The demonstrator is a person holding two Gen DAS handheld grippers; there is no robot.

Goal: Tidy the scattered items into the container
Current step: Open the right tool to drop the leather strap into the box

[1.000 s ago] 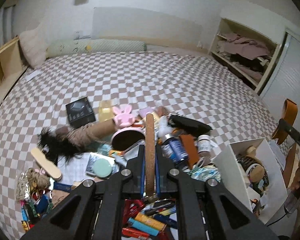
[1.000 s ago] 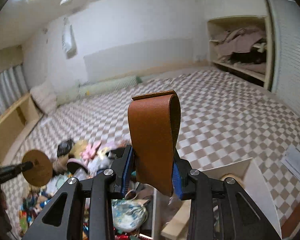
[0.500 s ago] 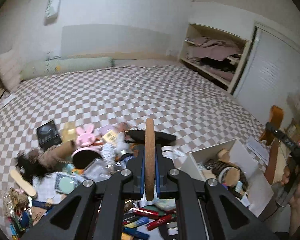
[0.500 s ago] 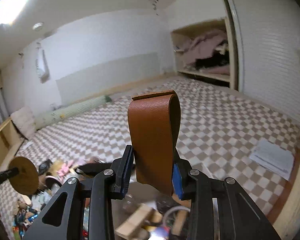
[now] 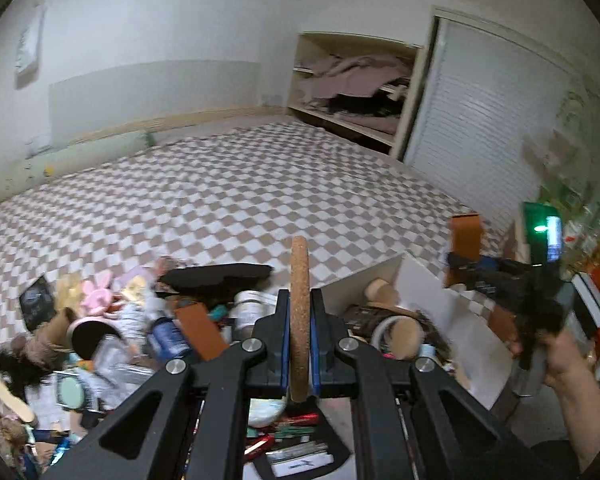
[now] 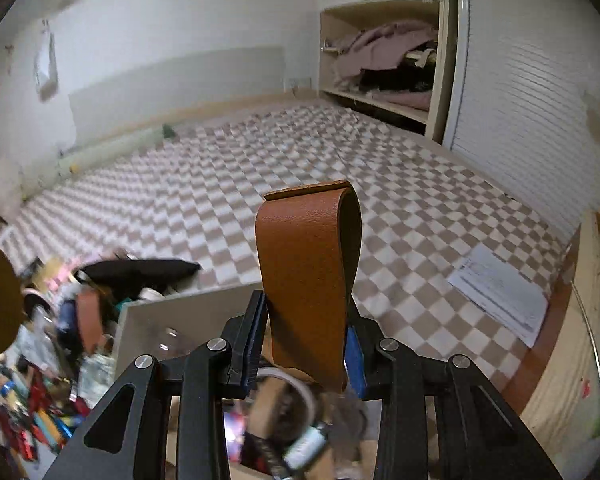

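Checkered beige-and-white bedding (image 5: 228, 200) is filling the background in both views, with an open closet shelf of clothes (image 6: 384, 64) at the far wall.

Item one: I am holding a cork disc (image 5: 300, 320) in the left hand-held gripper (image 5: 299, 344), clamped edge-on between the blue pads. Its flat faces are pointing left and right, its rim standing upright. It is sitting above the pile, just left of the white box (image 5: 364, 280).

Item two: I am gripping a folded tan leather strap (image 6: 308, 276) in the right hand-held gripper (image 6: 306, 344). Its long axis is running straight up, the looped fold at the top, the loose ends down between the pads. It is hanging over the white box (image 6: 180, 316); the grain is fine and the colour an even orange-brown.

Surroundings: a black pouch (image 5: 220, 276), a pink bunny toy (image 5: 98, 292), a blue bottle (image 5: 166, 338) and a second tan strap (image 5: 198, 330) are lying in the clutter left of the box. Inside the box a tape roll (image 6: 288, 384) and blurred odds are showing beneath the strap. A sheet of paper (image 6: 500, 292) is lying on the bedding to the right.
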